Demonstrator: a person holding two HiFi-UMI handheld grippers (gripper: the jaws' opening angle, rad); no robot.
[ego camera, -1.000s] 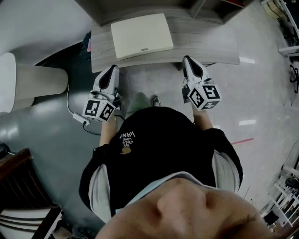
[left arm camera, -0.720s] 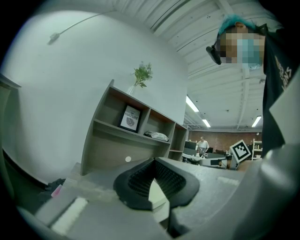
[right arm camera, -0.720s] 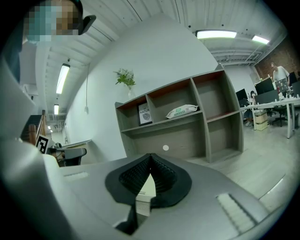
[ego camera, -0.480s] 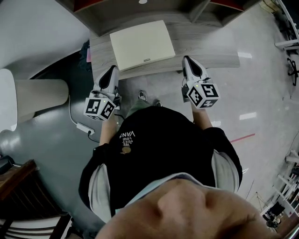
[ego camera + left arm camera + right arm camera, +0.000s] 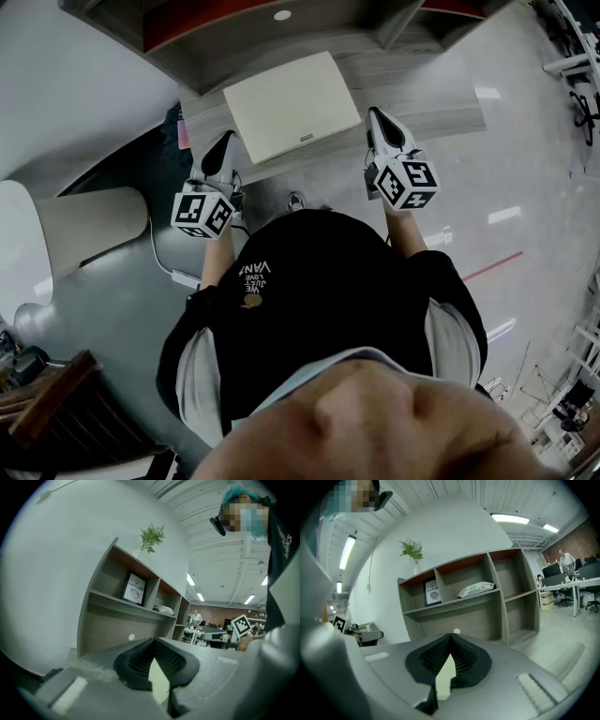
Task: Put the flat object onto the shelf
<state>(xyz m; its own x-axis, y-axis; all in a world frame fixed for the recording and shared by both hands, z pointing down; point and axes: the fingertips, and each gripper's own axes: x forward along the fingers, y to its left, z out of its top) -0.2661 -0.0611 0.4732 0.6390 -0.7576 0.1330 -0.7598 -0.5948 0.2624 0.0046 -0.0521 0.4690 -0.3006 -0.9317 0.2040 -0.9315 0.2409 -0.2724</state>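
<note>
Pictured from overhead, facing the shelf [image 5: 454, 603] with a tool in each hand. Holds the left gripper [image 5: 223, 139] pinched fully together on nothing, just beside the near left corner of the flat object [image 5: 292, 103]. Holds the right gripper [image 5: 378, 115] likewise closed and empty, just off the near right corner. Finds the cream flat object lying on the grey wooden ledge [image 5: 431, 98] at the foot of the unit, near edge about level with the ledge's front, gripped by neither tool. Shows a pale wedge beneath the meeting pads in both gripper views, possibly the flat object glimpsed through the gap, possibly part of the tool; hard to say. Leaves the upper boards to a framed print [image 5: 432, 592], a white bag [image 5: 477, 589] and, on top, a plant [image 5: 411, 550]. Puts the job, by the look of it, at the very start: nothing lifted, nothing placed. Calls next for opening both sets of jaws, taking the flat object by its sides, raising it and setting it on a shelf board.
</note>
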